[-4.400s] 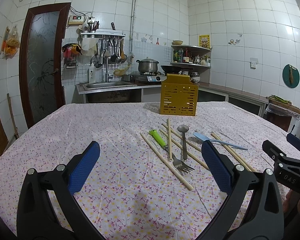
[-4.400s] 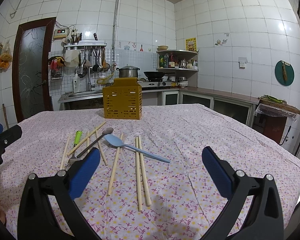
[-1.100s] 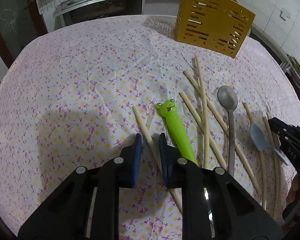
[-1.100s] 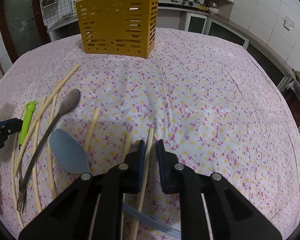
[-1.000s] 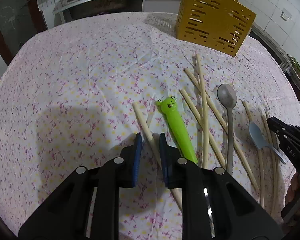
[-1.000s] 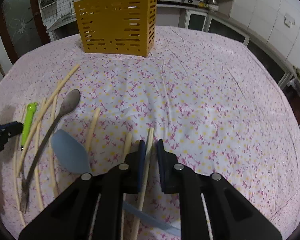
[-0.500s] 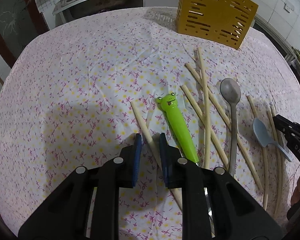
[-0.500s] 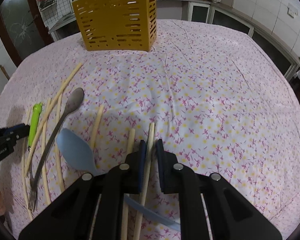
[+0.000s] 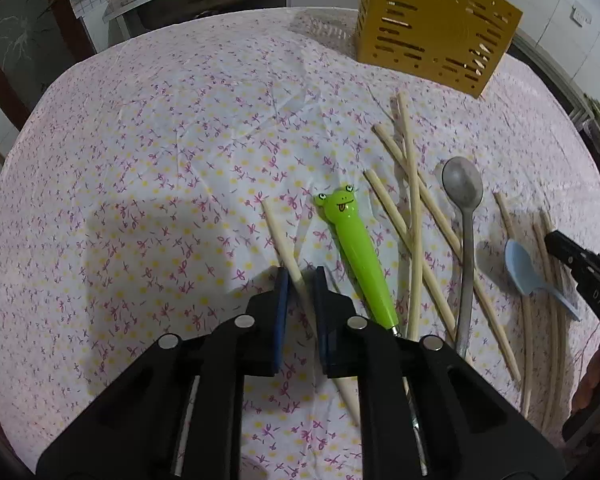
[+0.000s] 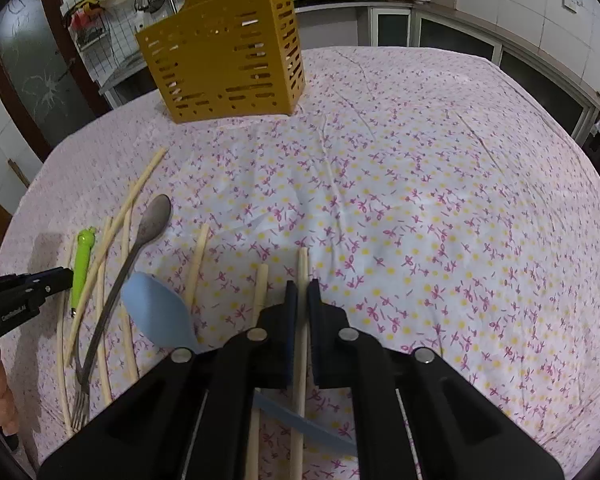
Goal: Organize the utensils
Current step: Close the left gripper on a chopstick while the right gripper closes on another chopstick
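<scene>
Tiled kitchen behind, with a sink counter and a dark door. Closer in, a round table [image 10: 440, 184] under a white cloth printed with small pink and yellow flowers. At its far side, standing upright, a yellow slotted plastic utensil basket [image 10: 228, 64], well apart from everything else.

Nearer the camera than the basket, loose on the cloth: pale wooden chopsticks, a grey metal spoon [image 9: 463, 208], a fork with a green frog-faced plastic handle [image 9: 354, 252] and a light blue plastic spoon [image 10: 160, 312]. Frog-handled fork lying left of the metal spoon in the left wrist view, with crossed chopsticks [image 9: 412, 208] between them. Blue spoon farther right, beyond the metal one, its handle running under the right tool.

Left gripper [image 9: 300, 280] tipped steeply down at the leftmost wooden chopstick [image 9: 282, 246], just beside the frog handle. Blue-padded fingers [image 9: 281, 300] just drawn in, now clamped on that chopstick, stick passing between the pads and out toward the basket.

Right gripper [image 10: 302, 292] likewise angled down, on the basket's near right. Fingers [image 10: 290, 320] just narrowed too, pinching the rightmost wooden chopstick [image 10: 302, 268], a second chopstick [image 10: 260, 284] lying just beside on the left, outside the pads.

Part of a hand visible at the edge of each view, behind the opposite tool.
</scene>
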`<state>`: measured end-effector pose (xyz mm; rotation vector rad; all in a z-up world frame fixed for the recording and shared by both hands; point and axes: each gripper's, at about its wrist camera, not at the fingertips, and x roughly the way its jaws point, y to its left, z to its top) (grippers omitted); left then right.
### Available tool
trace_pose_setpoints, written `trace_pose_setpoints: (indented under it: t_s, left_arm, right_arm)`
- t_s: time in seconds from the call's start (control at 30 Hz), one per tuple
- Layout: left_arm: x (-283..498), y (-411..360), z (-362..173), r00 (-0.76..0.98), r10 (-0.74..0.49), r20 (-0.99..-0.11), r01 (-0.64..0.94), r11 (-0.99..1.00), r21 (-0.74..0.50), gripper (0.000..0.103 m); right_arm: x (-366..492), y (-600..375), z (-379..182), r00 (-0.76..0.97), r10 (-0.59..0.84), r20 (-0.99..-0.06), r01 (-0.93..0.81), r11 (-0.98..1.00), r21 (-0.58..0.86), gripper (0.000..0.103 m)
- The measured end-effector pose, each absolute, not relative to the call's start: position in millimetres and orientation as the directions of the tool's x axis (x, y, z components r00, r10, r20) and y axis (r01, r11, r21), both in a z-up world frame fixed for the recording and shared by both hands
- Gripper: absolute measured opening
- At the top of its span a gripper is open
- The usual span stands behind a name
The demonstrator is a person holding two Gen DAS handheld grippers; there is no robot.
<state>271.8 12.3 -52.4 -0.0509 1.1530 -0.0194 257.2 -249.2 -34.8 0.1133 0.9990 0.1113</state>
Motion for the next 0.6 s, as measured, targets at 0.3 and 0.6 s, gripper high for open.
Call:
trace_pose_setpoints:
  t_s: [0.3,0.6]
  left_arm:
    - [267.3,13.2,-53.8,0.469,-0.067,-0.881,-0.001,0.997,-0.076,0.004]
    - [258.3,15.1,-55.3,0.533,-0.096,-0.841,0.033,0.995,-0.093,0.004]
  right_arm:
    - [253.6,-252.6,-34.4,0.591,0.166,-0.789,-0.030,0.982,0.184,0.006]
    - [242.6,-255.5,-28.4,0.675,0.169,-0.719,-0.029,0.979,0.203,0.006]
